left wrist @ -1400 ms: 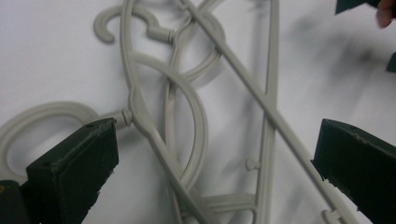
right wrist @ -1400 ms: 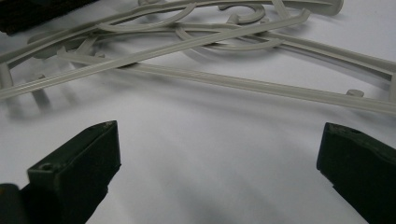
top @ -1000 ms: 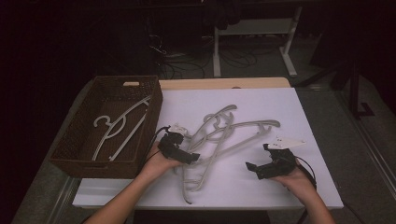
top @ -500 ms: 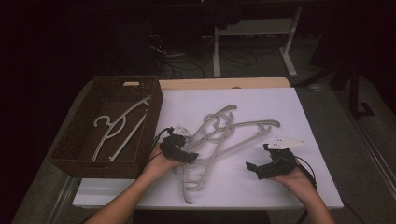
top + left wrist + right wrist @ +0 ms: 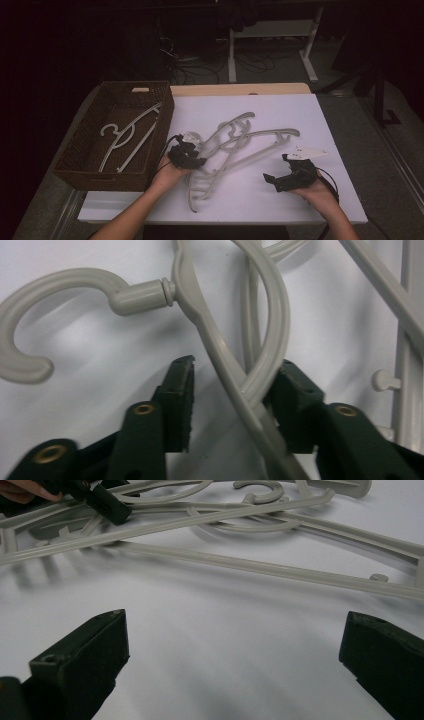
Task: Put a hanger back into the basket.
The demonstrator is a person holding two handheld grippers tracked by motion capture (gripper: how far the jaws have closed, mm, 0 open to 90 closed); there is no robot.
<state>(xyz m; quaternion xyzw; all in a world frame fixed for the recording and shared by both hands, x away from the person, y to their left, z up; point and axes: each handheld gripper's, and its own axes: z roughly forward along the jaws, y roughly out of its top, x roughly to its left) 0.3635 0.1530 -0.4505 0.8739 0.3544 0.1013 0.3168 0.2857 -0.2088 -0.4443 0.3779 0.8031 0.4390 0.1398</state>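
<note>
The tabletop (image 5: 320,120) is plain white, with a bare wooden strip (image 5: 240,89) along its far edge. The tangled plastic hangers (image 5: 235,145) are pale grey-beige, as is the hanger (image 5: 125,137) in the basket. The woven wicker basket (image 5: 70,165) is dark brown. Both claws, left (image 5: 232,400) and right (image 5: 235,665), are black with brass-coloured rivets (image 5: 144,409); the right one carries a light grey plate (image 5: 310,151).

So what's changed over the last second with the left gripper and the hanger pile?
The left gripper has just been closing its jaws around two crossed hanger arms of the pile; one pad touches them, the other still stands off, so there is no grip yet. Both hands stayed in place. The pile of hangers, the hanger in the basket and the open right gripper look unchanged.
</note>
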